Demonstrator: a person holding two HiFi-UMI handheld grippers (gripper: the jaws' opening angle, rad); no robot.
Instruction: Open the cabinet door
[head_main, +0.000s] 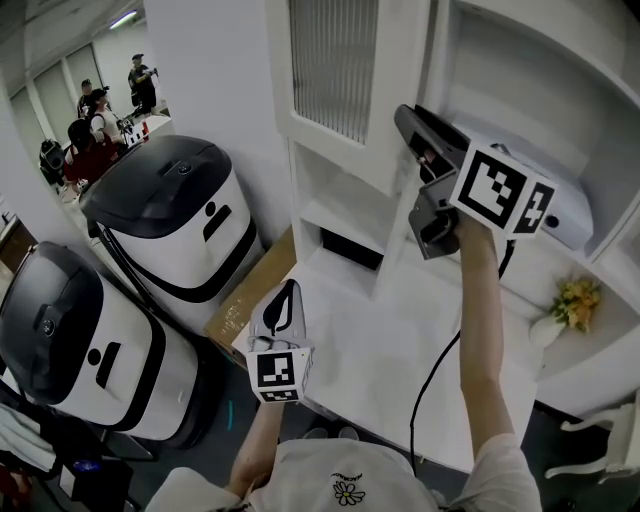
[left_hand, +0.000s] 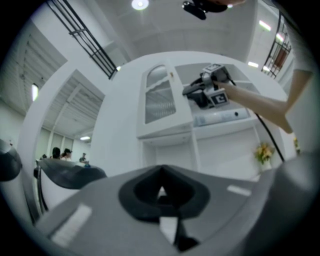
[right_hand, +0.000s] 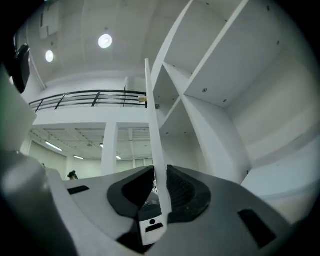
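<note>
r gripper (right_hand: 159, 176) clamped on the thin free edge of the cabinet door (head_main: 335, 75). door hangs top left on the white cabinet (head_main: 520, 100), ajar. door = white frame w/ ribbed glass pane. l gripper (left_hand: 161, 186) jaws together, empty, held low in front. b/w square-pattern marker cubes (head_main: 500, 188) on both.

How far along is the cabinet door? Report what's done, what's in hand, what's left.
Done: the cabinet door already stands swung partly out, exposing the shelves behind it. In hand: the right gripper is clamped on the door's free edge. The left gripper hangs low, shut and empty. Left: probably swinging the door wider, then letting go.
</note>
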